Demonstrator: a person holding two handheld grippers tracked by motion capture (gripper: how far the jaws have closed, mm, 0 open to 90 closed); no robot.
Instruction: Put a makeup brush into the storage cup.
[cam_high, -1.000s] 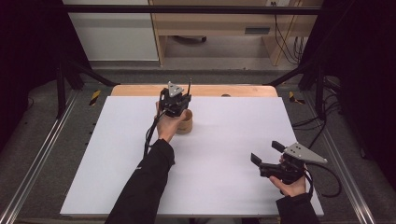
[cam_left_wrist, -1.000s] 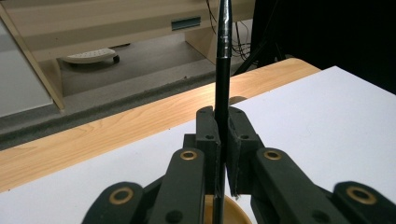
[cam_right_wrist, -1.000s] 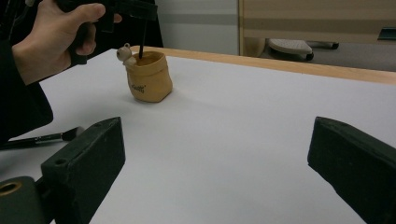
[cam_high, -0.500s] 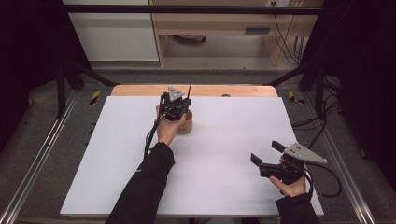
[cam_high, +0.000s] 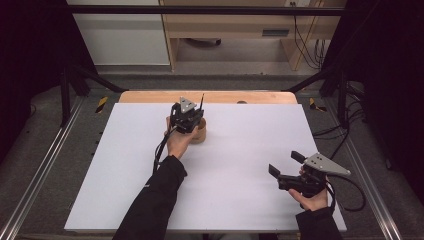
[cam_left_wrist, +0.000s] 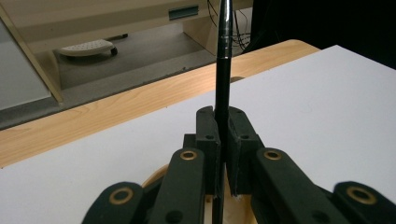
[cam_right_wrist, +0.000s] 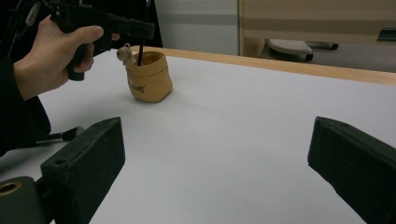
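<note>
Black pen (cam_left_wrist: 224, 70) held upright, its lower end inside the small tan pouch-shaped holder (cam_right_wrist: 148, 77) at the far middle of the white counter (cam_high: 240, 150); a small figure sits on the holder's rim. Left gripper (cam_left_wrist: 223, 135): jaws clamped on the pen shaft, directly above the holder. Compared with 1 second earlier, gripper and pen stand in nearly the same spot over the holder, no visible drop or lift. Judgement: insertion is at or near its end; release is likely the next step. Right gripper (cam_high: 286, 164): jaws wide apart, empty, at the near right of the counter, well apart from the holder, unchanged.
</note>
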